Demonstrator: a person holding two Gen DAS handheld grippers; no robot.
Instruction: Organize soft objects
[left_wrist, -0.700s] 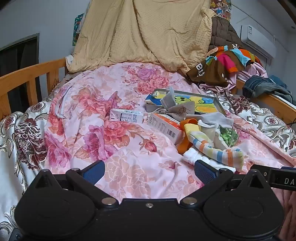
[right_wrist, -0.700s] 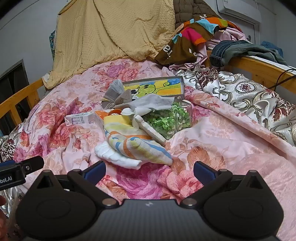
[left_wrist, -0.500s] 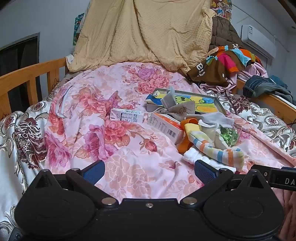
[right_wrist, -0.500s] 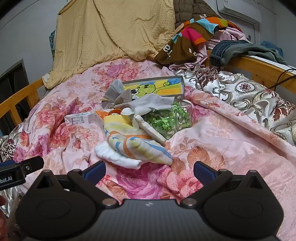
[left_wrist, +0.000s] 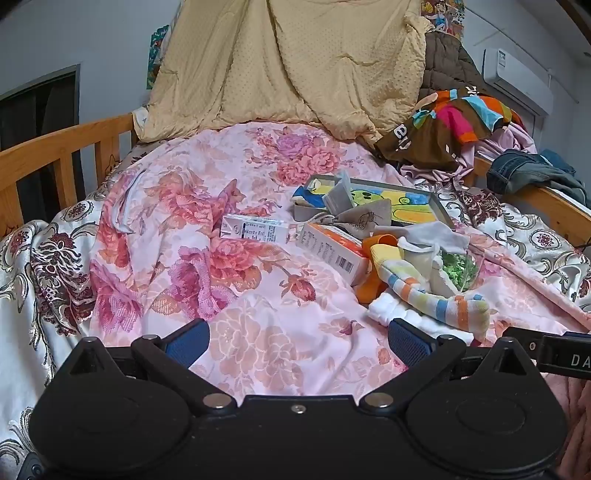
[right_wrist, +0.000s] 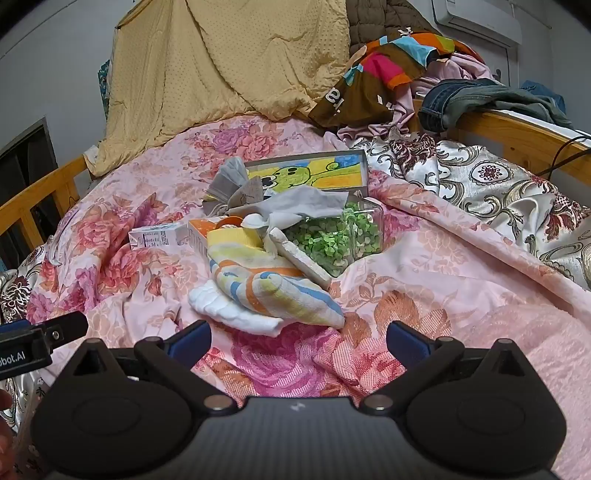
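Nothing sorted yet. Left tongs (left_wrist: 298, 341) and right tongs (right_wrist: 298, 339) both spread wide, empty, hovering over the bed (right_wrist: 443, 288). Striped sock (right_wrist: 266, 284) on white cloth (right_wrist: 229, 312), mid-bed, piled against boxes (right_wrist: 197, 234); all left.

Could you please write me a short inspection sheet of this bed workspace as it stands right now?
Surface: floral quilt, rumpled.
Job's things: striped towel lying over white cloth; grey cloth draped on the clear box of green bits.
Clutter: two cartons, picture box.
Grippers: left gripper and right gripper open, nothing between the jaws.
Cables: black cable by the right rail.
Surroundings: yellow blanket, clothes pile, wooden rails.
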